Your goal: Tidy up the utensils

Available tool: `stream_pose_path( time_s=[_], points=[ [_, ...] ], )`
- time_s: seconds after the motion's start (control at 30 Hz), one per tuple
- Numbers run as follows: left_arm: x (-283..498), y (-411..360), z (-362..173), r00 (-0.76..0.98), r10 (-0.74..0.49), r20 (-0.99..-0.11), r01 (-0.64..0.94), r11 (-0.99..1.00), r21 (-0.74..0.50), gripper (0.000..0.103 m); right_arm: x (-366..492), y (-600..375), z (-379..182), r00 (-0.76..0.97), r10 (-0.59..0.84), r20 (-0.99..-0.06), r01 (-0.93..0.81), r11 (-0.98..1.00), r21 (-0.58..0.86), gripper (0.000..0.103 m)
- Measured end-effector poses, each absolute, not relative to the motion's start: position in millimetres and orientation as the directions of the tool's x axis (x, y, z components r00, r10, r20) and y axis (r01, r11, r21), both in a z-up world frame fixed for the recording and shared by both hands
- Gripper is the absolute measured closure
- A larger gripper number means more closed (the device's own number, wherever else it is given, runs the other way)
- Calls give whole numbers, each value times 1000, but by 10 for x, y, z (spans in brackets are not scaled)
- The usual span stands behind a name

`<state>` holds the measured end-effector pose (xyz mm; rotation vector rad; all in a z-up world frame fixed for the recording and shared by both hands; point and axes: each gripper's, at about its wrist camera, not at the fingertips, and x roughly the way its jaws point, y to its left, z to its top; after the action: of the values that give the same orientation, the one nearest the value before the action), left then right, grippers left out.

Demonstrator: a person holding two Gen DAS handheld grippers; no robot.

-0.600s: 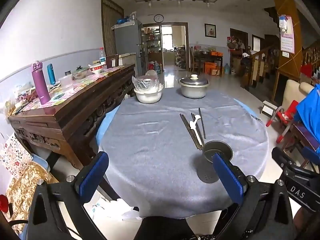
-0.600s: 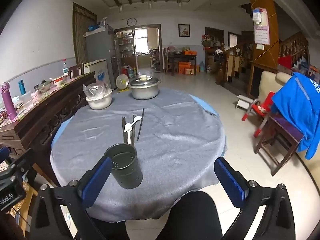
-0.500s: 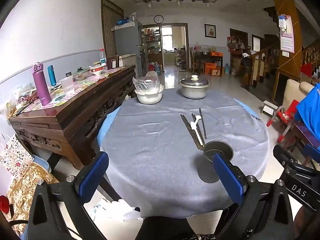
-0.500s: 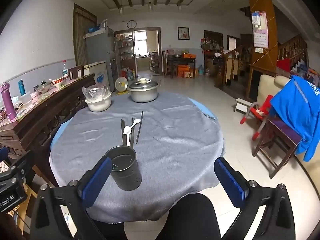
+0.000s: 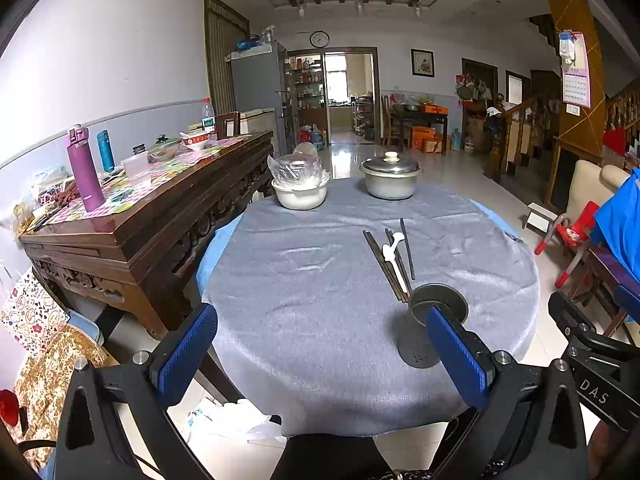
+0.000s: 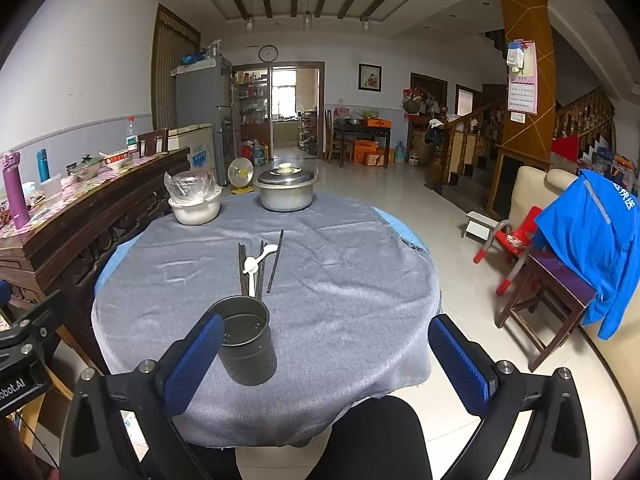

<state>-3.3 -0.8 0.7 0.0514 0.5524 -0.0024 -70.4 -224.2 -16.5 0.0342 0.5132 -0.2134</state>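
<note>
Barely anything has changed: both views just creep closer to the round grey-clothed worktop (image 6: 340,280). Left gripper (image 5: 320,352) and right gripper (image 6: 326,360) hang wide open, holding nothing, so the dark chopsticks (image 6: 274,260) and white plastic spoon (image 6: 256,262) lie untouched beside the dark perforated metal utensil holder (image 6: 246,344).

Black tongs (image 5: 320,354), ribbed blue pads (image 6: 460,364), silver screws

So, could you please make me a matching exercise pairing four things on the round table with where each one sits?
Things:
1. utensil holder
2. white spoon
3. lidded metal pot
4. white bowl

Places:
A. far side, under a plastic bag
B. near edge, upright
C. lying among the chopsticks
D. far side, right of the bowl

Pairs: 1-B, 2-C, 3-D, 4-A
</note>
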Motion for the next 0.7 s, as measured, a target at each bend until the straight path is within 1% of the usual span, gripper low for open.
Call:
stream_pose_path(
  time_s=[0.7],
  points=[
    [7,33,-41,834,4,-552,19,999,35,0,-679,-2199,-218,842,-184,-507,199,980,-26,0]
  ],
)
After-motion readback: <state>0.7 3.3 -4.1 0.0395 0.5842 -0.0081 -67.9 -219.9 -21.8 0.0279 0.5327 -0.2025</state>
